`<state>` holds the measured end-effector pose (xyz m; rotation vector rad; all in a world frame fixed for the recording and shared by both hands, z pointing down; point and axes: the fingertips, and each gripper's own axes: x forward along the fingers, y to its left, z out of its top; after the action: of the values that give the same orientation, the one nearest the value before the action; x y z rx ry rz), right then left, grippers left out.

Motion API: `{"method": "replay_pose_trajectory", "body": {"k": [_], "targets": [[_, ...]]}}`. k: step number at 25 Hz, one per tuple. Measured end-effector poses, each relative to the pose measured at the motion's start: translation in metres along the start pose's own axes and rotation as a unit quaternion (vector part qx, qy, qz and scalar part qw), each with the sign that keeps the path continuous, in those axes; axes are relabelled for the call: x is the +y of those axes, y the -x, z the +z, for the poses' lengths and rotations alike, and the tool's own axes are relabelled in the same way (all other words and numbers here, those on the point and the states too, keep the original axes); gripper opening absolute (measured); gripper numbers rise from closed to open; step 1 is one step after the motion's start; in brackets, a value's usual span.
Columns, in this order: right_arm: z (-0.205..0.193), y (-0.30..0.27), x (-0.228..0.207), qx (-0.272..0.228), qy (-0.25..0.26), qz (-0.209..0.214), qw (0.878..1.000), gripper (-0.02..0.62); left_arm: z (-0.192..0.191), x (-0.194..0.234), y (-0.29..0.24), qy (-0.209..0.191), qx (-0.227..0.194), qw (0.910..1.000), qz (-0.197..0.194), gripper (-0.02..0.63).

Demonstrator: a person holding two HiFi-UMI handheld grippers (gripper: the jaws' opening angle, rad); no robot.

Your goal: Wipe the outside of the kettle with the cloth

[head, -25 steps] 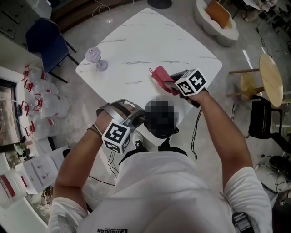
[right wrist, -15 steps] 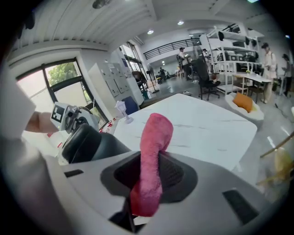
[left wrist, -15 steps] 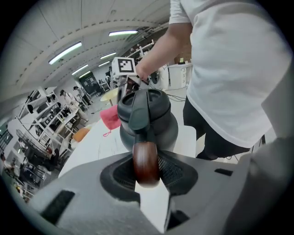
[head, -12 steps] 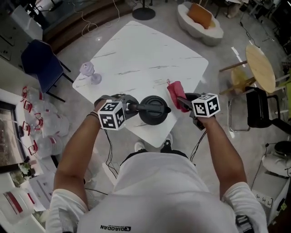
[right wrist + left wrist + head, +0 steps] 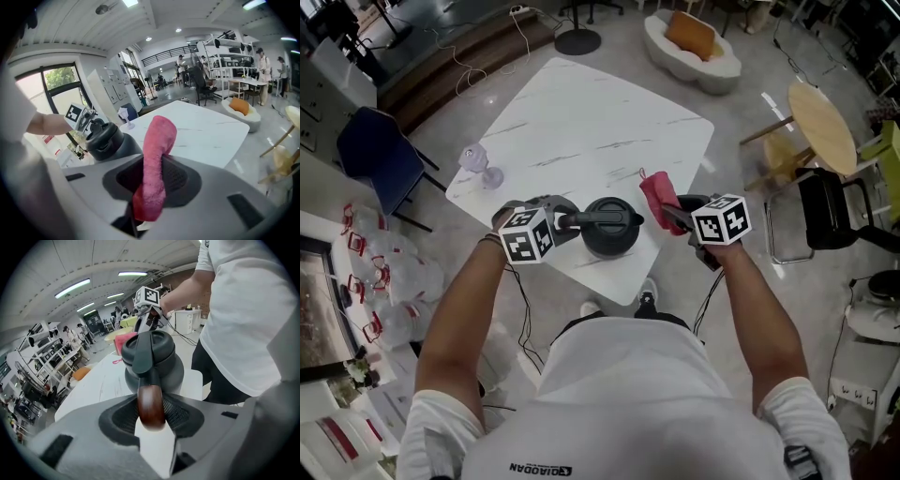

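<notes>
Head view: kettle [image 5: 607, 228] on white marble table [image 5: 581, 122]; stemmed glass [image 5: 478, 165] well left of kettle, blue chair [image 5: 377, 157] farther left.
Left gripper view: left gripper [image 5: 152, 399] jaws have just been opening, handle [image 5: 151, 411] btwn them, not squeezed.
Right gripper view: right gripper [image 5: 157, 164] clamps pink cloth [image 5: 159, 136] just right of kettle. Open workshop behind.

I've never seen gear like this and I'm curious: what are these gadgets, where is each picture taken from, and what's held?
A person holds a two-jaw gripper in each hand; the marker cubes belong to them. The head view looks down from the person's head; the other two cameras ride on the grippers, looking along their jaws. On the white table stand a dark kettle and a glass. The left gripper has the kettle's handle between its jaws, which have just been opening. The right gripper pinches a pink cloth beside the kettle.
</notes>
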<state>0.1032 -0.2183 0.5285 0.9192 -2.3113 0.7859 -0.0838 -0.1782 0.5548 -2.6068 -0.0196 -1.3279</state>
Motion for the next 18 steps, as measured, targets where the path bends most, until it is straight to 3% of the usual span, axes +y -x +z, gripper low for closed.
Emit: {"method": "replay_pose_trajectory", "body": {"k": [7, 13, 16, 18], "targets": [[0.0, 0.002, 0.008, 0.002, 0.007, -0.003, 1.0, 0.103, 0.001, 0.002, 0.004, 0.006, -0.003, 0.9999, 0.015, 0.206], [0.007, 0.018, 0.022, -0.039, -0.006, -0.02, 0.999, 0.103, -0.002, 0.004, 0.041, 0.049, -0.041, 0.9969, 0.045, 0.23], [0.007, 0.032, 0.029, -0.088, -0.03, -0.036, 0.995, 0.103, -0.002, 0.002, 0.063, 0.103, -0.09, 0.9865, 0.09, 0.23], [0.003, 0.042, 0.031, -0.12, -0.043, -0.054, 0.99, 0.104, 0.006, -0.002, 0.076, 0.144, -0.136, 0.972, 0.126, 0.205]]}}
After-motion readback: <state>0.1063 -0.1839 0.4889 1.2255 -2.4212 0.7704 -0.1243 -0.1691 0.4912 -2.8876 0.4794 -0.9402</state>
